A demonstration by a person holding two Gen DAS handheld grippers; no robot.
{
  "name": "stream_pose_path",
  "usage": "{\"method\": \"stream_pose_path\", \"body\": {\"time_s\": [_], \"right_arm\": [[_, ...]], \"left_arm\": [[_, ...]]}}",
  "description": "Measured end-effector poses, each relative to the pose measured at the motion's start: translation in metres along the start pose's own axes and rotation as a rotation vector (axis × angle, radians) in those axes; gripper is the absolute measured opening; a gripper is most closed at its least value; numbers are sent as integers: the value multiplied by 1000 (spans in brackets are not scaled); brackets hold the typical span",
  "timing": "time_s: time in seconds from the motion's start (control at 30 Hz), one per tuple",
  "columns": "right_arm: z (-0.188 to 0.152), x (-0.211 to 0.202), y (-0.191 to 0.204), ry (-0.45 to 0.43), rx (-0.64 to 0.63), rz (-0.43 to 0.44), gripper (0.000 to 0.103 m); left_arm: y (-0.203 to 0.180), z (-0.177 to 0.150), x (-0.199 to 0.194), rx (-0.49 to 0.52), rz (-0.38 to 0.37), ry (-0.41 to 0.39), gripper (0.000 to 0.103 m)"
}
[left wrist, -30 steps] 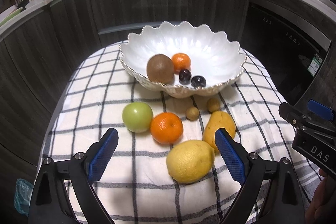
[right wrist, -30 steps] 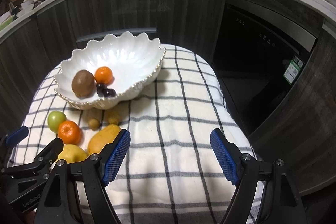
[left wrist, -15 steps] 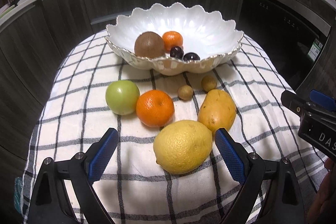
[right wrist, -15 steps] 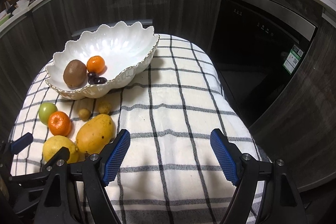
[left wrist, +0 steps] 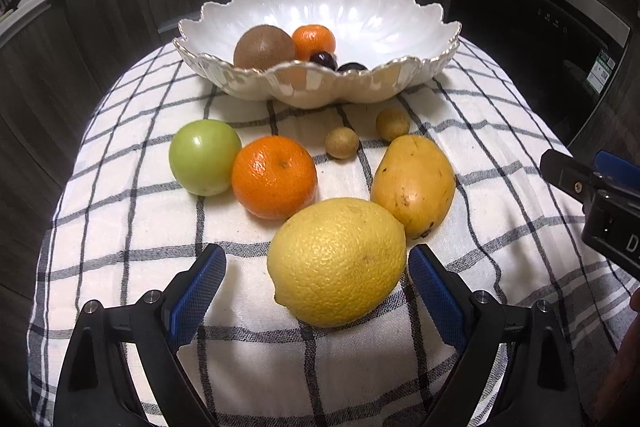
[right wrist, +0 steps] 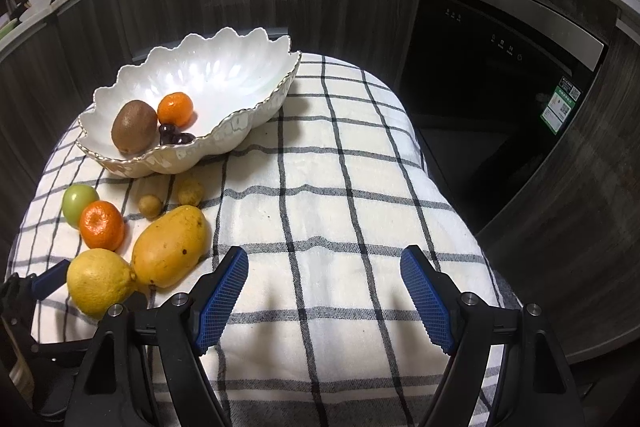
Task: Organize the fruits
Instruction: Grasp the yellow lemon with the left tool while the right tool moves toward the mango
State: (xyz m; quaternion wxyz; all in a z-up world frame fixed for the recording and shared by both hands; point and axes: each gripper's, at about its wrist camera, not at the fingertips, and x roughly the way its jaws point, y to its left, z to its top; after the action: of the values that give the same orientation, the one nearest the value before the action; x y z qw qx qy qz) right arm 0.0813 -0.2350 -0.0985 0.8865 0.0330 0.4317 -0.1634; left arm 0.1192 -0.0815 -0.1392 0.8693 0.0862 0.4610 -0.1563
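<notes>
1. The left claw (left wrist: 316, 287) is shown spread wide, empty, with the lemon (left wrist: 337, 261) lying between its blue pads (left wrist: 197, 293); whether a pad touches the fruit cannot be told.
2. The right claw (right wrist: 324, 297) is likewise held open and empty above bare checked cloth (right wrist: 340, 195).
3. Just beyond the lemon, a mango (left wrist: 414, 185) and an orange (left wrist: 274, 177) are seen, with a green apple (left wrist: 205, 157) touching the orange.
4. Two small brown fruits (left wrist: 341, 143) are placed between these and the bowl.
5. Farthest, the scalloped white bowl (left wrist: 384, 27) is seen holding a kiwi (left wrist: 264, 47), a small tangerine (left wrist: 314, 39) and two dark plums (left wrist: 323, 60).
</notes>
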Motion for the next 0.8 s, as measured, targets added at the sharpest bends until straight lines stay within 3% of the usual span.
{"method": "stream_pose_path", "body": {"time_s": [0.07, 0.4, 0.8], "right_arm": [[0, 1, 0, 4, 0, -1, 79], [-2, 6, -2, 16, 20, 8, 79], [-1, 3, 3, 5, 0, 11, 79]], "left_arm": [[0, 0, 3, -1, 1, 8, 91], [-4, 0, 5, 19, -37, 4, 61], [2, -2, -3, 12, -19, -15, 59]]}}
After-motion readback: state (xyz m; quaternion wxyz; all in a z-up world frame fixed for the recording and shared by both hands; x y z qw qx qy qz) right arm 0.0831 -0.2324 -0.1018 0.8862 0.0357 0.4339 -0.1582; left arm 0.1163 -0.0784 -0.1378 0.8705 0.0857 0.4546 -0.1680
